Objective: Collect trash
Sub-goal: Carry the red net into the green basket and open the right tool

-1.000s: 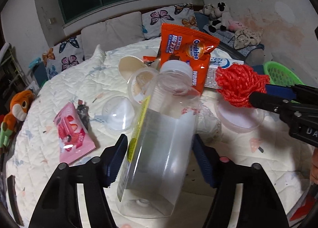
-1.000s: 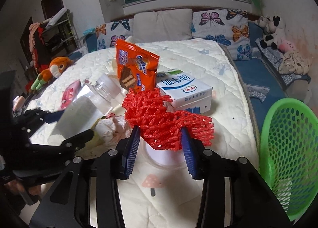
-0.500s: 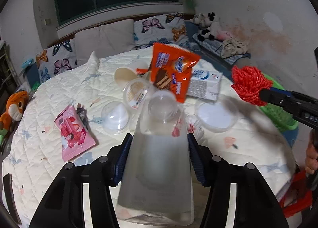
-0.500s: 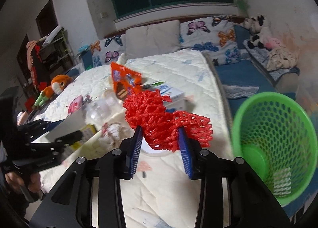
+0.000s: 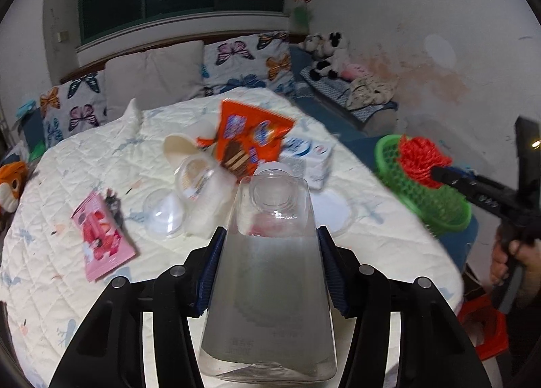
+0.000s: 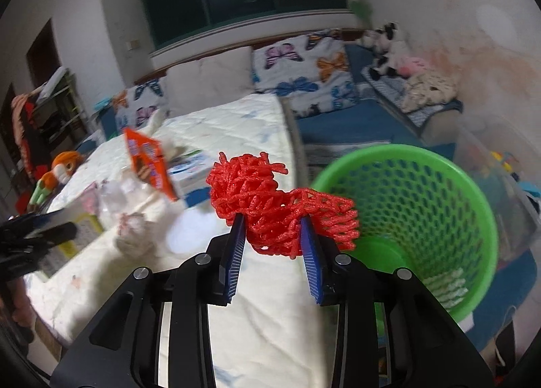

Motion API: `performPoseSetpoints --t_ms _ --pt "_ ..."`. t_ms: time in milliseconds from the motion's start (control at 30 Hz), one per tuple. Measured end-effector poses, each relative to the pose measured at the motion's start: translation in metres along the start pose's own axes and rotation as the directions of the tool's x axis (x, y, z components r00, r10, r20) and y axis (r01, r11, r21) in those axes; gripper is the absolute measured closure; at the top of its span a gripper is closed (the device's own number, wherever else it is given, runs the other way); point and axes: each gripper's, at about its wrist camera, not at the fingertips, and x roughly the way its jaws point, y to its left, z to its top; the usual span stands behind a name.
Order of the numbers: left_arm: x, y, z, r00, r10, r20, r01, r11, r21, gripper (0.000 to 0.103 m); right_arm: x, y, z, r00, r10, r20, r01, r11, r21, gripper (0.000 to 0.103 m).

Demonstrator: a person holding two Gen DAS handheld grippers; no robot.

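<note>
My left gripper (image 5: 269, 236) is shut on a clear plastic bottle (image 5: 268, 283), held above the bed with its white cap pointing away. My right gripper (image 6: 272, 220) is shut on a red foam net (image 6: 270, 205), held at the left rim of the green mesh basket (image 6: 439, 212). In the left wrist view the net (image 5: 422, 160) and the right gripper sit over the basket (image 5: 436, 205) at the bed's right side.
On the white quilt (image 5: 67, 286) lie an orange snack bag (image 5: 250, 141), a white-blue carton (image 5: 307, 158), clear cups and lids (image 5: 165, 212), and a pink wrapper (image 5: 99, 242). Pillows and plush toys line the far side. A red stool (image 5: 483, 327) stands at the bed's right.
My right gripper has carried the red net rightward from over the bed to the green basket's rim. My left gripper has lifted the bottle and drawn it back from the trash pile.
</note>
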Motion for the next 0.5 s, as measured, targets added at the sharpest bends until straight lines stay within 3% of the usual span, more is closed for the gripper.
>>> performPoseSetpoints --t_ms 233,500 --pt "0.011 -0.043 0.024 0.994 -0.107 0.0 0.107 0.992 0.068 0.051 0.002 -0.048 -0.009 0.995 -0.093 -0.03 0.094 0.994 0.048 0.067" --pt "0.052 -0.107 0.057 0.977 -0.206 -0.059 0.213 0.967 0.142 0.051 0.005 -0.087 -0.018 0.993 -0.102 -0.058 0.108 0.989 0.102 0.039"
